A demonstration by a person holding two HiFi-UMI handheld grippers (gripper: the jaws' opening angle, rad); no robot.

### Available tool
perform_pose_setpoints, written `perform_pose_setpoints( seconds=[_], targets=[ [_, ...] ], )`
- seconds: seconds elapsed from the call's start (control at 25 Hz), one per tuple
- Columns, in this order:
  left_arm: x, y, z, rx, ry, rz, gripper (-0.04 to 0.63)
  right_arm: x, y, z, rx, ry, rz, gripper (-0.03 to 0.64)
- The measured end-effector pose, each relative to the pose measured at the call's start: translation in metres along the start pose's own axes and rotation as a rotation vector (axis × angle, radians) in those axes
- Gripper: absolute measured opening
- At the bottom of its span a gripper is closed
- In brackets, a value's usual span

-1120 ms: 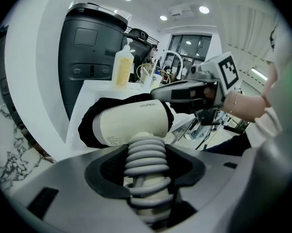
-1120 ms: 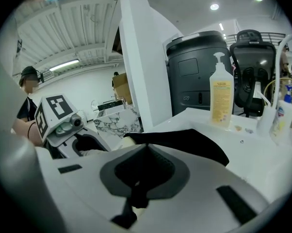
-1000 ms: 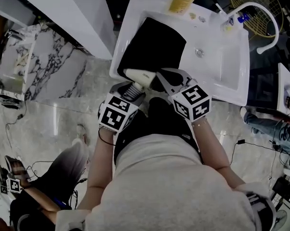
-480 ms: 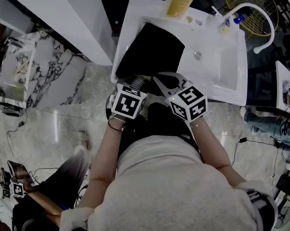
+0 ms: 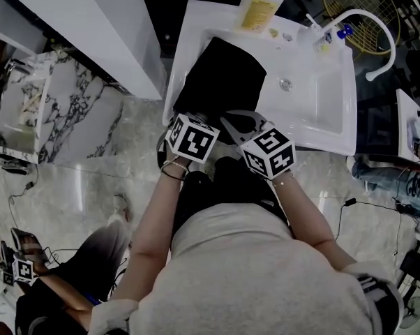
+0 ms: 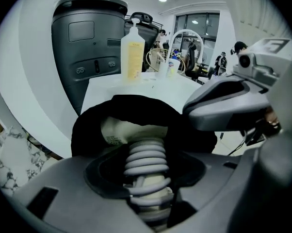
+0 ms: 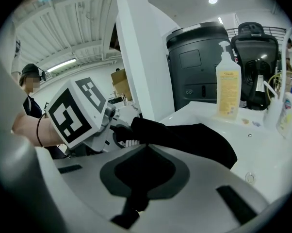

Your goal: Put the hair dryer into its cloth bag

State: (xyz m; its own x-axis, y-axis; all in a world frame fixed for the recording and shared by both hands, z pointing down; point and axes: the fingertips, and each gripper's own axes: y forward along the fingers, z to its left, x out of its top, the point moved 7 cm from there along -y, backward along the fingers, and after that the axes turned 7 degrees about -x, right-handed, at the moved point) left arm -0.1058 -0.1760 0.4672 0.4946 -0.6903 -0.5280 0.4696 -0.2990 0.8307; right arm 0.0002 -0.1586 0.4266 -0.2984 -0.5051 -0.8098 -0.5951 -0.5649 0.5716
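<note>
The black cloth bag (image 5: 220,75) lies on the left part of the white sink (image 5: 321,117). In the left gripper view the cream hair dryer (image 6: 118,129) reaches into the bag's mouth (image 6: 136,103). Its grey ribbed cord sleeve (image 6: 145,161) sits between the jaws of my left gripper (image 6: 146,181), which is shut on it. In the head view the left gripper (image 5: 195,121) is at the bag's near edge and the dryer is hidden. My right gripper (image 5: 232,122) is just to its right, and its jaws (image 7: 138,193) are shut on black cloth at the bag's opening.
A yellow soap bottle (image 5: 260,4) stands at the sink's back edge and a white curved faucet (image 5: 379,30) at its right. The drain (image 5: 285,84) lies right of the bag. A marble counter (image 5: 63,103) and a white panel (image 5: 105,26) are at left. Another person (image 5: 63,285) crouches at lower left.
My left gripper has moved forward and down toward the bag. The dryer's cream body, which showed outside the bag a second ago, is now hidden in the head view. The right gripper has stayed put.
</note>
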Motion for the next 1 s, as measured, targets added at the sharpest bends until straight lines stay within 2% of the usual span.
perform_pose_setpoints(
  seconds=[0.24,0.56,0.64,0.8,1.0],
  targets=[
    [0.003,0.011,-0.003,0.019,0.037,0.017,0.23,-0.003,0.004,0.001,-0.005,0.0,0.022,0.008],
    [-0.003,0.011,-0.007,0.015,0.114,-0.036,0.232,-0.004,0.005,0.001,-0.023,-0.023,0.022,0.008],
    [-0.004,0.006,-0.008,0.001,0.108,-0.076,0.238,-0.003,0.005,0.001,-0.025,-0.028,0.019,0.008],
    [-0.01,-0.011,-0.007,-0.025,0.043,-0.169,0.249,-0.004,0.007,0.003,-0.025,-0.049,0.021,0.008],
    [-0.029,-0.032,-0.009,-0.009,0.019,-0.178,0.253,-0.006,0.009,0.003,-0.016,-0.04,0.02,0.008]
  ],
)
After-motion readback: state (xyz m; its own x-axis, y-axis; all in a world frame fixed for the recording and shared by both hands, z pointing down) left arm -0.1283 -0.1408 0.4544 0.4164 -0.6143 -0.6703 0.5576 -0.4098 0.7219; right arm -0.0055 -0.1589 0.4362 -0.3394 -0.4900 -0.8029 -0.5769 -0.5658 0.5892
